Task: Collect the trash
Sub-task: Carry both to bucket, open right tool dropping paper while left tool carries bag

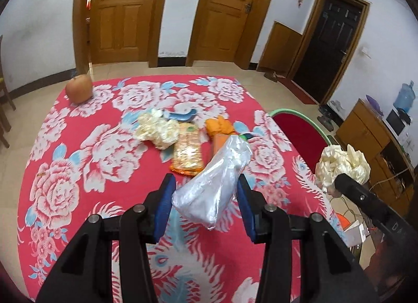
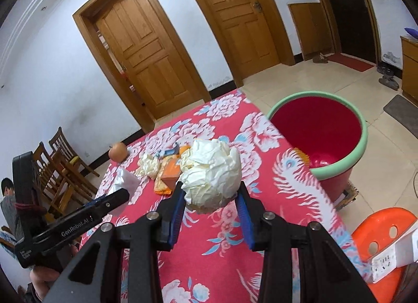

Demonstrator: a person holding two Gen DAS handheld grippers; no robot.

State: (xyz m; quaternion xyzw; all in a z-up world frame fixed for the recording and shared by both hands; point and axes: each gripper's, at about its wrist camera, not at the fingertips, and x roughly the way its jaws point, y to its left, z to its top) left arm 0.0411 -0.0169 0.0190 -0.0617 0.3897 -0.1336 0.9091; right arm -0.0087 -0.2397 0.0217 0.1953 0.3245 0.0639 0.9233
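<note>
My left gripper (image 1: 205, 182) is shut on a crumpled clear plastic bag (image 1: 216, 185), lifted above the red floral tablecloth (image 1: 78, 172). My right gripper (image 2: 211, 187) is shut on a ball of crumpled cream paper (image 2: 211, 172), also off the table. In the left wrist view, that paper ball (image 1: 342, 164) and the right gripper (image 1: 342, 181) show at the right. Left on the table are a cream paper wad (image 1: 156, 130), a snack packet (image 1: 186, 155), an orange box (image 1: 219, 130) and a blue-white scrap (image 1: 183, 115). The red bin (image 2: 337, 170) with a green rim stands beside the table's right edge.
A round fruit (image 1: 79, 89) sits at the table's far left corner. An orange stool (image 2: 378, 230) with a white power strip (image 2: 386, 261) is near the bin. Wooden chairs (image 2: 60, 167) and a seated person (image 2: 7, 198) are to the left. Wooden doors line the far wall.
</note>
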